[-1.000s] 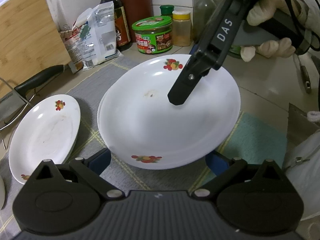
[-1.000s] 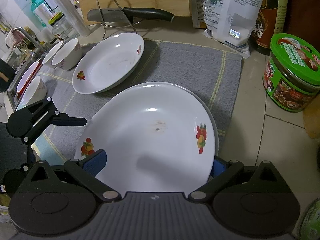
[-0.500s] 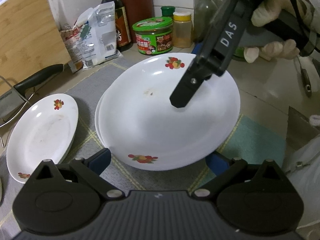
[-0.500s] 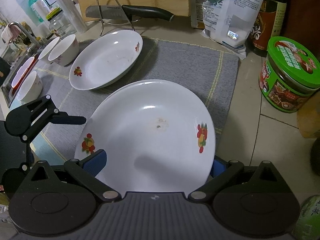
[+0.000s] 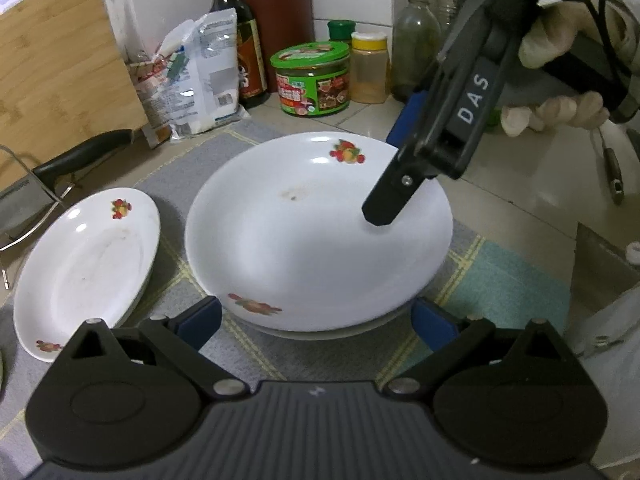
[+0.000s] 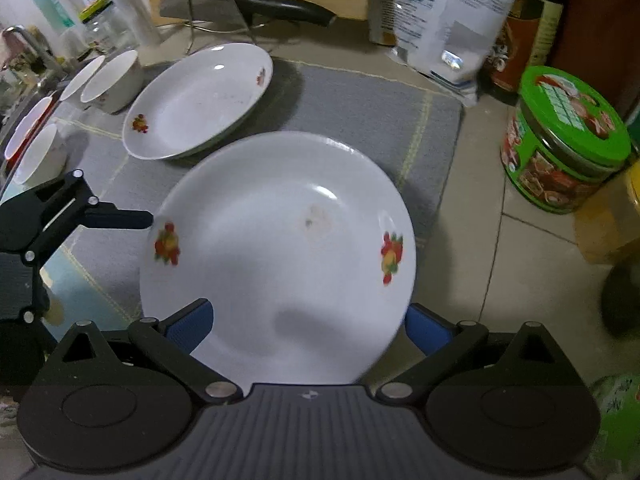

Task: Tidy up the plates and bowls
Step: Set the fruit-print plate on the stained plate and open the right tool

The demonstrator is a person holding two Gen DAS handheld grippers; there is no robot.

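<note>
Plates: we counted three; a top plate (image 5: 316,240) sat on a lower plate (image 5: 320,330) in the middle of the mat, and a side plate (image 5: 86,268) lay apart, to the left in the left wrist view.
Bowls: we counted four bowls (image 6: 114,80) in the right wrist view, at the far left edge beyond the side plate.
Prints: each of the top plate and the side plate carried two fruit prints on opposite rims.
Left gripper (image 5: 316,320): its blue fingers stood wide apart at both sides of the stack's near edge; it was open and we saw no contact with the plates.
Right gripper (image 6: 308,322): its blue fingers stood wide apart, with the top plate's near rim between them; whether they touched the rim we could not tell. In the left wrist view one black finger pointed down over the top plate's right part.
Hand (image 5: 560,80): a gloved hand held the right gripper's handle.
Hidden: the lower plate showed only as a thin rim under the top plate; the near rim of the stack was covered by the gripper bodies in both views.
Direction: the plates are round and so have no long axis; the top plate faced up, its two prints on a line from the near left to the far right in the left wrist view.
Mat (image 5: 248,148): one grey mat with yellow lines lay under all three plates.
Behind: one green jar (image 5: 314,78), one bag (image 5: 200,76) and one knife (image 5: 80,156).
</note>
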